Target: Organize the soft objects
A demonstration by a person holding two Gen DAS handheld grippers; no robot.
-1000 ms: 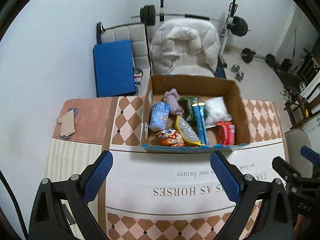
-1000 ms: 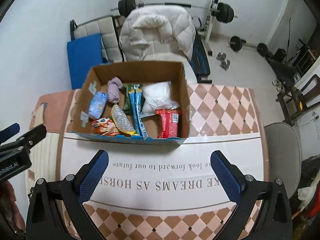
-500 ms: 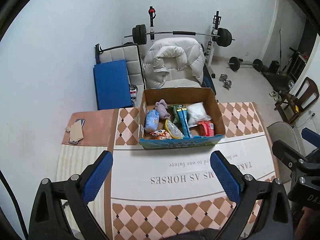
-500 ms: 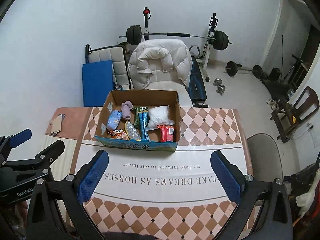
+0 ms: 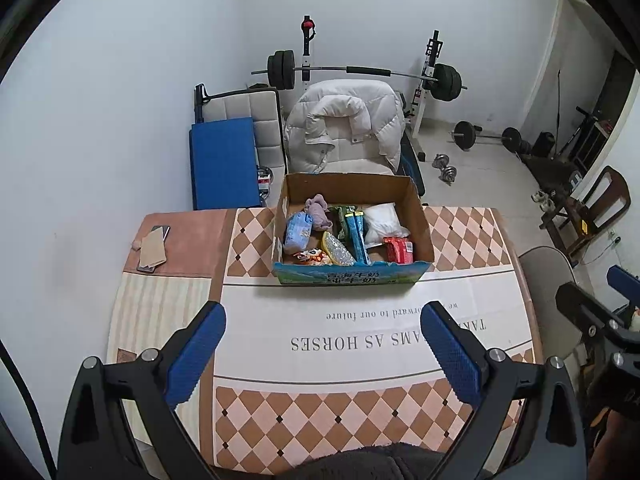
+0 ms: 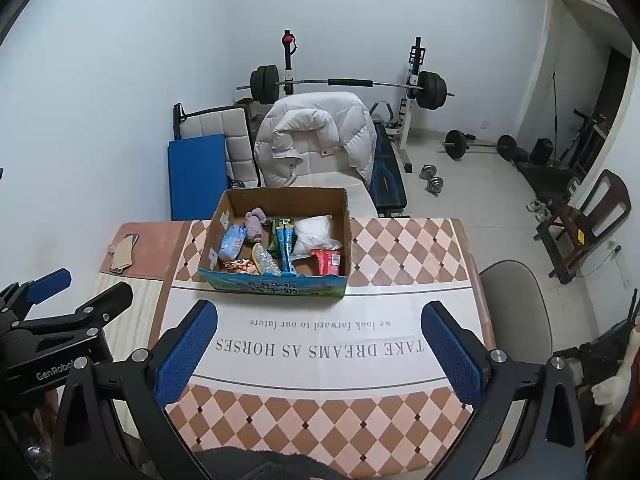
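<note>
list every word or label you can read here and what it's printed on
"TAKE DREAMS AS HORSES": tablecloth, upside down to the cameras.
"we look forward to our future": the same tablecloth, smaller line above.
"GenRobo", cut off: left gripper body.
Chinese characters on the cardboard box front: too blurred.
Snack packets: unreadable.

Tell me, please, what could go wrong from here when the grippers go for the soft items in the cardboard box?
The cardboard box is crowded: the purple cloth touches the blue tissue pack and snack packets, so a grab may pinch a neighbour too. The box walls stand higher than the items, so a wide-open right hand-held gripper or left hand-held gripper could catch the rim and drag the box. The white bag might snag.
</note>
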